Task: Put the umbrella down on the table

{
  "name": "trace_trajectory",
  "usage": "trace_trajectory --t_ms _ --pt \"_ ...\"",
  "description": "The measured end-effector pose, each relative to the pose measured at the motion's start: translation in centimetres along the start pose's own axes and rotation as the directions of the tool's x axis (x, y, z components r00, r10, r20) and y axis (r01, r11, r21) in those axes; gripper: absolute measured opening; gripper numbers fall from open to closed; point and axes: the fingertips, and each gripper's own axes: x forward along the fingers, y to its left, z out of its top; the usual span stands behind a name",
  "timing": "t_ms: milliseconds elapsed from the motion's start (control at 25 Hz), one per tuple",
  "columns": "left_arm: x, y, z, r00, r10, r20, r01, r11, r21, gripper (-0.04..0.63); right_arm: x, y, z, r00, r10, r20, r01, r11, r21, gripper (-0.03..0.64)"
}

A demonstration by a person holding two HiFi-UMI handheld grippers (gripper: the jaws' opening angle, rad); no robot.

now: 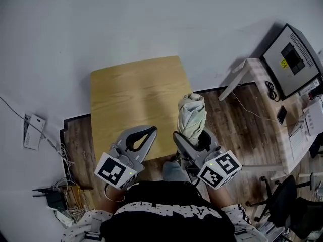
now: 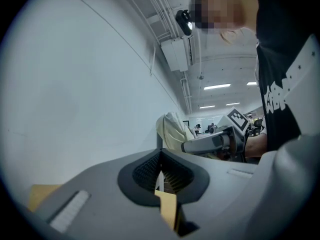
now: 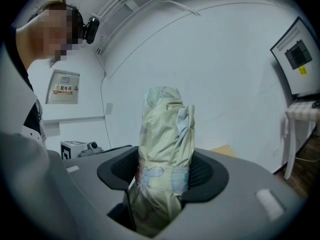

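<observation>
Right gripper view — right gripper (image 3: 163,170) jaws tight on crumpled fabric umbrella (image 3: 167,126); left gripper (image 2: 160,159) jaws together.

The umbrella (image 1: 192,116) is a washed-out creamy yellow-green, and its strap (image 3: 162,176) has a faint pale blue cartoony print. The bench (image 1: 132,92) is light honey-yellow wood grain, the floor (image 1: 237,130) is dark brown planks and the wall (image 1: 126,24) is plain off-white. The left gripper (image 1: 150,132) and right gripper (image 1: 194,141) are both mid grey, with black ribbed lining inside the fingers (image 2: 90,184). Each has a cube (image 1: 115,171) of black-and-white square markers. The person's shirt (image 1: 166,218) is black with white lettering.
</observation>
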Motion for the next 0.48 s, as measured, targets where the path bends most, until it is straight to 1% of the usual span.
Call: trace_trajectory --t_ms 240,480 --pt "1.7 0.5 0.1 0.999 0.046 -0.016 -0.046 0.999 -0.003 0.002 0.7 -1.7 0.9 0.999 0.042 -0.014 -0.042 0.999 0.012 0.291" --pt "4.5 0.2 0.4 0.997 0.072 -0.031 -0.072 0.997 0.009 0.0 0.6 -4.3 1.9 0.998 0.063 -0.018 -0.063 0.998 0.022 0.291"
